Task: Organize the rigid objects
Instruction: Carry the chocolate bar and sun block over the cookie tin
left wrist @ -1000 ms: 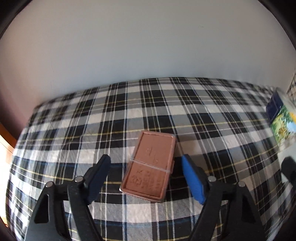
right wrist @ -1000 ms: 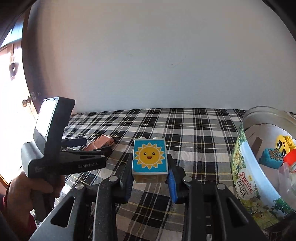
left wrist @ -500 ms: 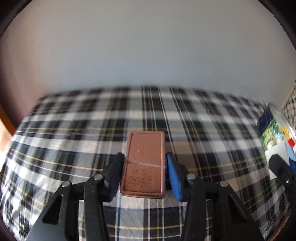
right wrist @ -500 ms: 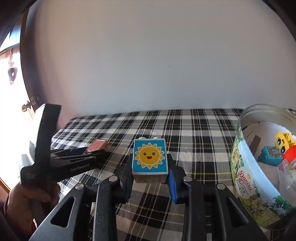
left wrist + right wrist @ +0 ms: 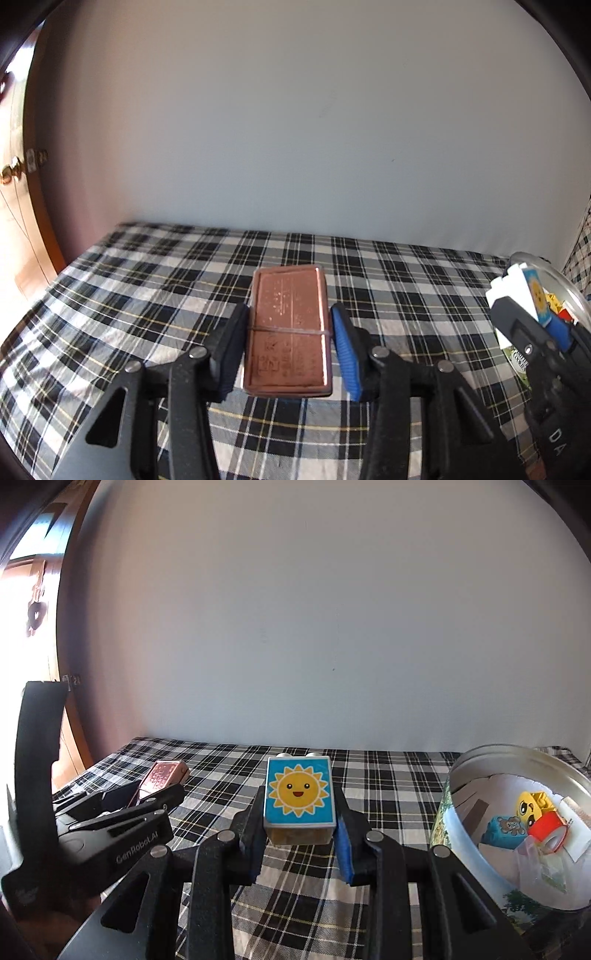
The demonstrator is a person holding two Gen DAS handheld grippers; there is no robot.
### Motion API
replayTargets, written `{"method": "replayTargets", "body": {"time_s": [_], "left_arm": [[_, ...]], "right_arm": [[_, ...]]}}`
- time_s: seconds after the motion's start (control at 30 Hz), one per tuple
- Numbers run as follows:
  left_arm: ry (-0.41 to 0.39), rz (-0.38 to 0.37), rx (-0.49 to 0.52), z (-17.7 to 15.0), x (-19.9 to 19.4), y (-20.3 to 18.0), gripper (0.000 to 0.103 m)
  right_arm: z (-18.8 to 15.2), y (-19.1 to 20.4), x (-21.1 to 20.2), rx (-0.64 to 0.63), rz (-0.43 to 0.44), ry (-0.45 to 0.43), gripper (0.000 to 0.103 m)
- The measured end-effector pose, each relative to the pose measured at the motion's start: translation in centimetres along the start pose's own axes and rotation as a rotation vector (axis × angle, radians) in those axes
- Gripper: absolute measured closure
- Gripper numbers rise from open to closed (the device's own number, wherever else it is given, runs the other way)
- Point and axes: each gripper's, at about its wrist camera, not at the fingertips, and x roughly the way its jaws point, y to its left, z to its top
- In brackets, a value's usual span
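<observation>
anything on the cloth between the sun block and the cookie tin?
No. In the right wrist view only bare checked cloth lies between the sun block and the cookie tin.

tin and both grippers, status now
Left gripper shut on copper case. Right gripper shut on sun block. Tin open, path clear.

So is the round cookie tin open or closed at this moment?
Open. The cookie tin has no lid on it, and its inside shows: a yellow face block, a red tape roll and a blue block.
</observation>
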Motion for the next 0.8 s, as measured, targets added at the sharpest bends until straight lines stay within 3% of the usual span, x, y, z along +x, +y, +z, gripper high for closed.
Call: {"method": "replayTargets", "body": {"time_s": [0.47, 0.8], "left_arm": [[-0.052, 0.02, 0.025, -0.7, -2.0, -1.3, 0.058], [-0.03, -0.046, -0.01, -1.0, -2.3, -2.0, 0.058]], "right_arm": [[-1.0, -0.5, -1.3, -0.025, -0.02, -0.013, 0.069], [-1.2, -0.5, -1.4, -0.062, -0.018, -0.021, 0.069]]}}
